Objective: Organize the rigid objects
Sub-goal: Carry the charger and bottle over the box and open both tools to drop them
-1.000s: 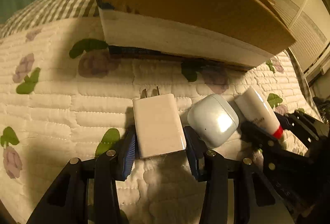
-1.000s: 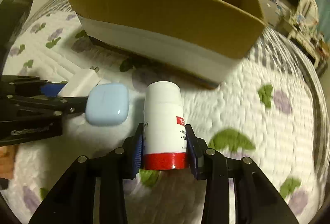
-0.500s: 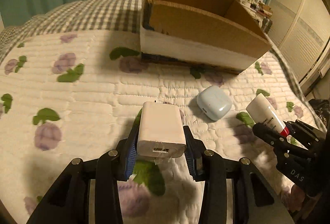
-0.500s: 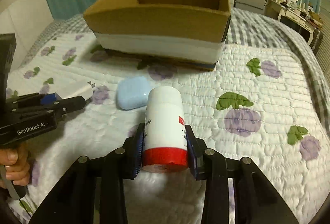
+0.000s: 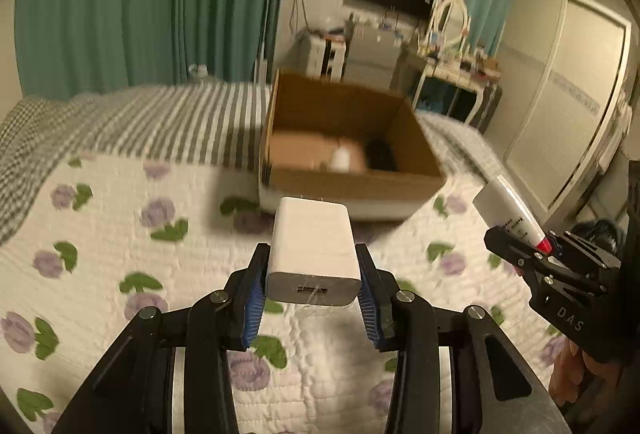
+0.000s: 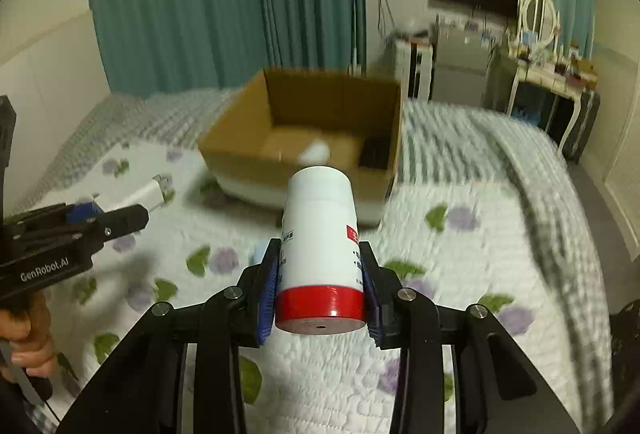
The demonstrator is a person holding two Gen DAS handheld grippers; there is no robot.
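My left gripper [image 5: 311,288] is shut on a white charger plug [image 5: 314,246] and holds it above the quilt, short of the open cardboard box [image 5: 352,182]. My right gripper [image 6: 321,288] is shut on a white bottle with a red cap [image 6: 320,242], also held in the air before the box [image 6: 256,154]. The left gripper with the charger [image 6: 150,194] shows at the left of the right wrist view. The right gripper with the bottle [image 5: 510,210] shows at the right of the left wrist view. A white item [image 5: 341,159] and a dark item [image 5: 380,156] lie inside the box.
The box stands on a bed with a white flowered quilt [image 5: 120,234] and a grey checked blanket [image 5: 140,122]. A sliver of the light blue case [image 6: 259,252] shows on the quilt beside the bottle. Green curtains, a TV and a dresser stand behind the bed.
Both grippers have risen from the quilt with the charger and the bottle in them. The box's inside now shows. The blue case stayed on the quilt.
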